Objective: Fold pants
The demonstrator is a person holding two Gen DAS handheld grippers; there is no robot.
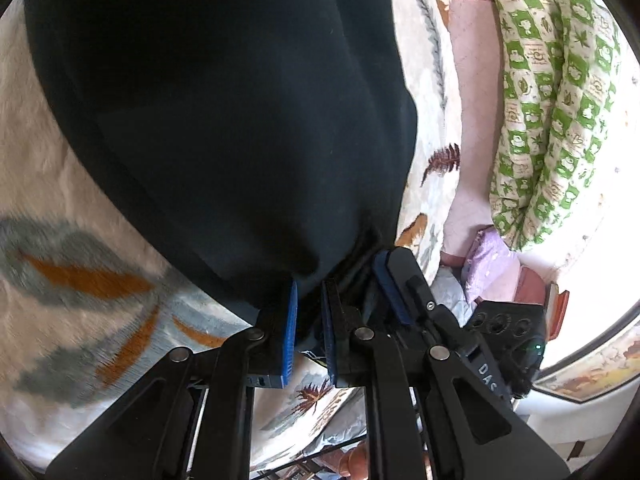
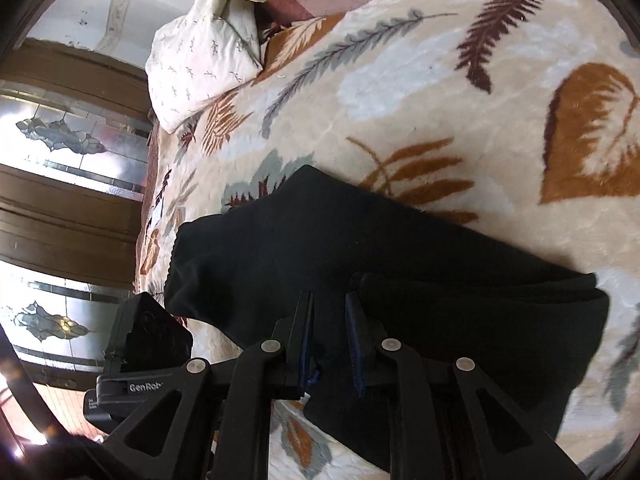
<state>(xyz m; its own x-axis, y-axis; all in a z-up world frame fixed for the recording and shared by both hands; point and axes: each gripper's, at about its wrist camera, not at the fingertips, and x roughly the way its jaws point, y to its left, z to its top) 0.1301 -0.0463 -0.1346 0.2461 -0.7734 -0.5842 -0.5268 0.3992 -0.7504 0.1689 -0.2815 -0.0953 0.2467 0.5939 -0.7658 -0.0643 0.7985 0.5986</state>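
Pants [image 1: 224,128], black, spread over a cream blanket [image 1: 60,184] printed with grey, rust and brown leaves, on a bed; the cloth fills most of the left wrist view and rises in a bunched fold toward the lens. Left tongs [image 1: 309,300] clamped on that fold; blue pads [image 1: 291,332] pressed into the dark cloth from both sides. Right tongs [image 1: 394,280] visible just beside the left, their blue pad edge touching the same gathered cloth.

From the right wrist view: right tongs [image 2: 329,320] nearly together, a layer of the pants [image 2: 360,240] pinched between the pads; the garment lies doubled, one layer over another at the right, a ribbed edge toward the left near the bed's side. Left unit's black housing [image 2: 152,332] shows at lower left.

Beyond the pants: a white pillow [image 2: 204,64] with small sprig print; a green-and-cream checked quilt [image 1: 552,108] heaped past the blanket; a pale purple bundle [image 1: 490,260] beside it. Wooden frames with leaded glass panels [image 2: 60,136] off the bed's edge.
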